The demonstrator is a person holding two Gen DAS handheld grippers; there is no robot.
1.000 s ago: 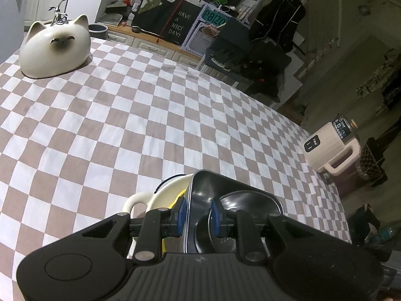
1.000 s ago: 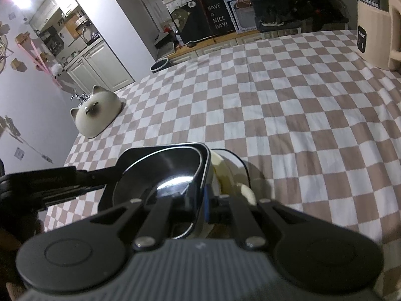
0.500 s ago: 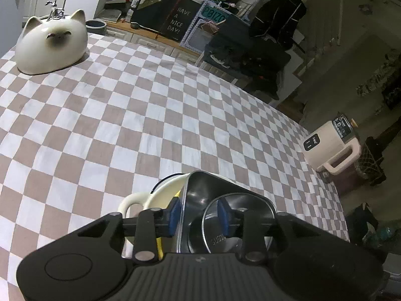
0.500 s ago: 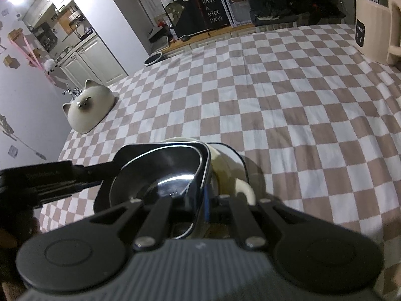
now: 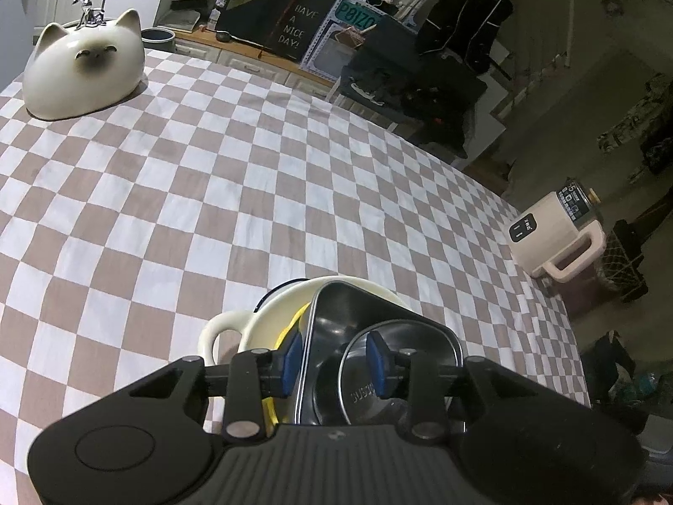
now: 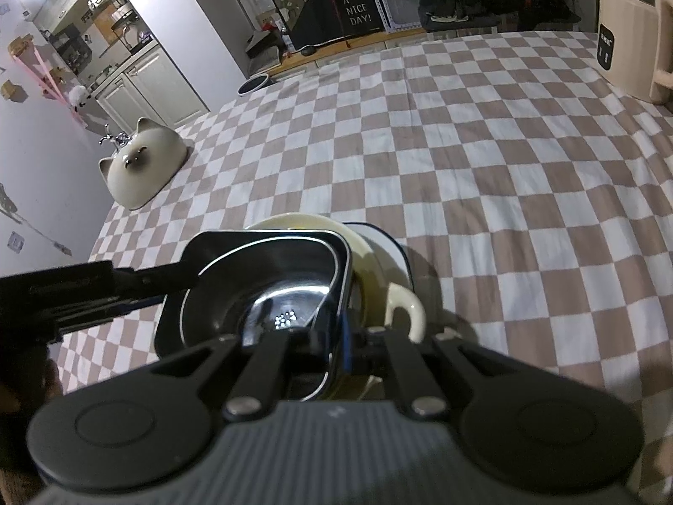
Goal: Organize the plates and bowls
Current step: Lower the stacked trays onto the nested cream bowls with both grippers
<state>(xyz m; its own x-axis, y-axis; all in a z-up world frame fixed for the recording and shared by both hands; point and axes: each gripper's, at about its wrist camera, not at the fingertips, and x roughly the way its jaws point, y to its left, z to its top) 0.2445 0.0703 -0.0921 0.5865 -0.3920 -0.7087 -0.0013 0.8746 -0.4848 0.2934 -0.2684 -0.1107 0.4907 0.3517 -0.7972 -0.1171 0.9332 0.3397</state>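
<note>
left gripper point(image 5: 332, 357): jaws were pinched on the metal tray point(image 5: 378, 336) rim a second ago, now spread, rim between the pads but not pressed
right gripper point(image 6: 336, 336): jaws pressed together on the tray's near wall
stack: tray nested in the cream bowl point(image 5: 269, 320), set on the checkered counter point(image 5: 210, 168)
meaning: placement looks done, right release probably left
hidden: anything under the bowl, the yellow thing barely made out

We see a checked cloth point(image 5: 235, 193) bearing a cat dish point(image 5: 82, 73), a kettle point(image 6: 631, 33) and stacked dishes point(image 6: 378, 261).
</note>
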